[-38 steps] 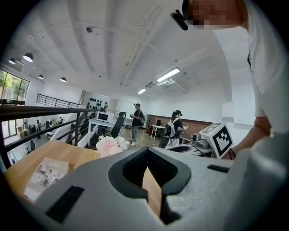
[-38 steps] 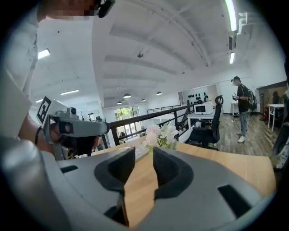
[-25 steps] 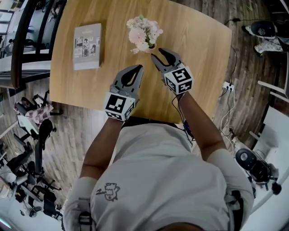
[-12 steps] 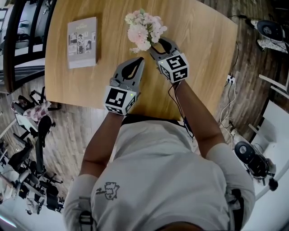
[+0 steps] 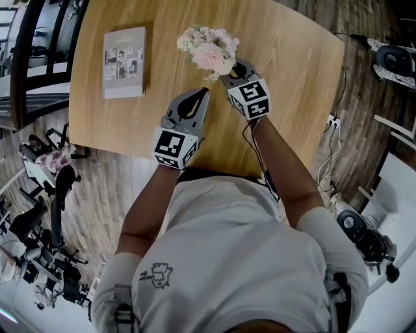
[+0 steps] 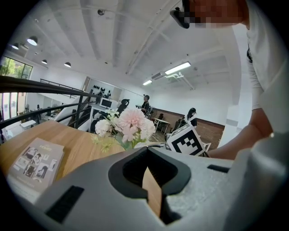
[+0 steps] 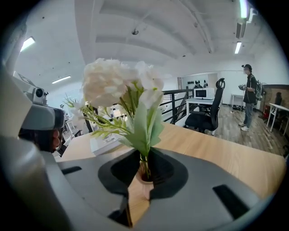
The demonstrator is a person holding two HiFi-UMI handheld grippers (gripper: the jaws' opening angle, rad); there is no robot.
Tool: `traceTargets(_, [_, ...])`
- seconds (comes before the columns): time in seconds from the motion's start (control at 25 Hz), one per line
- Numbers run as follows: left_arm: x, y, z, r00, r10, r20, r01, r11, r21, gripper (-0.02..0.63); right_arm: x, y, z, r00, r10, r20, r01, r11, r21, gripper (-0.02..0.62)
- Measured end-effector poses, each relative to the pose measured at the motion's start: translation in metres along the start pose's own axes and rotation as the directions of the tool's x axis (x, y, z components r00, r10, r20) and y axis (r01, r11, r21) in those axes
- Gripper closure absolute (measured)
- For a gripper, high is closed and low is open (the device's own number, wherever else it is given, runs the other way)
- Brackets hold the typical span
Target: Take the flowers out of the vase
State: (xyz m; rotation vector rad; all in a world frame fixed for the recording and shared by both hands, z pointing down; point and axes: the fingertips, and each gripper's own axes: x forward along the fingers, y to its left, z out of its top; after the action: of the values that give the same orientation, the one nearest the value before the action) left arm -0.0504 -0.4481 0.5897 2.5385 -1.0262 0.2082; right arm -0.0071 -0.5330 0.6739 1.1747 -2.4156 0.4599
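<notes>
Wooden desk [image 5: 286, 71]: the right gripper [image 5: 227, 71], tilted down, has just been closing its fingers onto the flowers [image 5: 209, 51] above the vase [image 7: 143, 178]. Alongside, the left gripper [image 5: 203, 94] points forward, fingers clenched empty.

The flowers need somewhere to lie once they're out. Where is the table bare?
Bare wood lies right of the flowers up to the table edge, and between the book and the flowers. In front of the flowers it is crowded: the left gripper is shut, and the right gripper has jaws just closed round the vase.

Open-plan office: desk [image 7: 193, 103] with monitor [image 7: 201, 93], swivel chair [image 7: 208, 115], ceiling lights [image 7: 243, 9].
</notes>
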Motion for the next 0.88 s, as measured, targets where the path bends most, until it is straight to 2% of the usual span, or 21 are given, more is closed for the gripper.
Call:
traceTargets(0.44, [-0.022,-0.023,0.024,0.997,0.048,0.065,-0.051,0.998,0.037,0.601,-0.038,0.009,0.044,0.992,0.004,0.13,-0.006,1.0,0.011,0.541])
traceTargets(0.88, [-0.065,-0.084,0.056,0.984,0.077,0.158,-0.095,0.989,0.11,0.601,-0.118,0.034,0.118,0.948,0.032,0.316,-0.03,0.999,-0.011,0.545])
